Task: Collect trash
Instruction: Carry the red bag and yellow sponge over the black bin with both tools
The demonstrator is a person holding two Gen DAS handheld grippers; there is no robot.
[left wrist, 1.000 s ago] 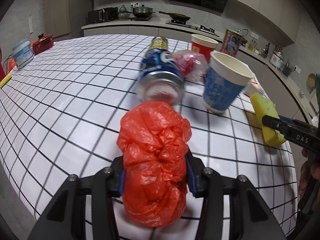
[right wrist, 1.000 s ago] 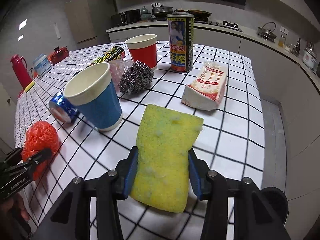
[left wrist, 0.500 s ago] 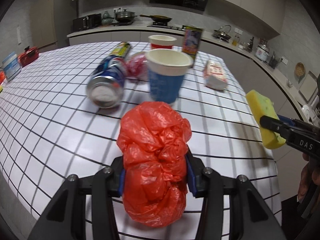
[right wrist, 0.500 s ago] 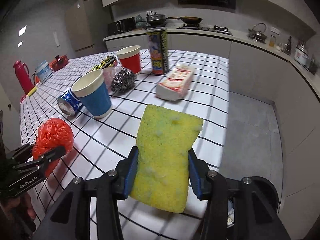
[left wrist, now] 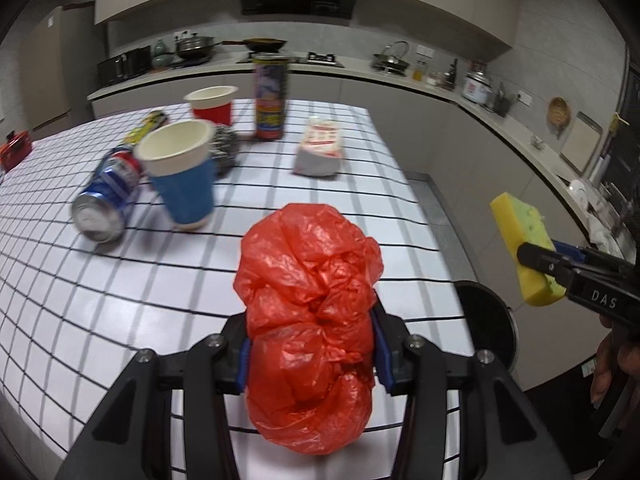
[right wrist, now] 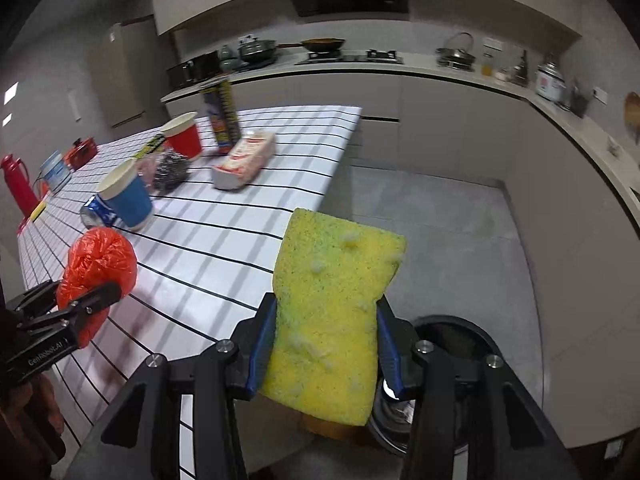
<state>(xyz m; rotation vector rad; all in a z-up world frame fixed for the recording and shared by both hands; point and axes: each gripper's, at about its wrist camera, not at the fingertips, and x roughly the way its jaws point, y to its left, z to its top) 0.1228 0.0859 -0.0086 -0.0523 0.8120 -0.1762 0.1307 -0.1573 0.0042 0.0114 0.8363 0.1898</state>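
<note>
Trash is riding in both tongs: the left tongs [left wrist: 312, 354] are clamping a crumpled red plastic bag [left wrist: 310, 312] between their blue pads, and the right tongs [right wrist: 324, 354] are squeezing a yellow sponge [right wrist: 332, 312] the same way, both closed tight on their loads.

In the right wrist view the sponge is hanging past the near edge of the gridded worktop [right wrist: 224, 248], over open grey floor [right wrist: 440, 232], with a round black bin [right wrist: 460, 344] sitting directly under the tongs. In the left wrist view the bag is hovering above the worktop's near right corner, and the bin's rim is showing just beyond that edge. Between the worktop's right side and the kitchen cabinets, the floor is lying open and wide.

Farther along the worktop, a blue paper cup [left wrist: 182, 176] is standing beside a tipped soda can [left wrist: 108, 196]; behind them are a steel scourer [left wrist: 225, 148], a red cup [left wrist: 211, 105], a tall tin [left wrist: 272, 98] and a tissue pack [left wrist: 320, 152].

Compared with a second ago, both tongs have swung away from the clutter toward the worktop's edge: the sponge was then over the grid and the bin barely showing, and the can and cup were sitting close ahead of the bag.
</note>
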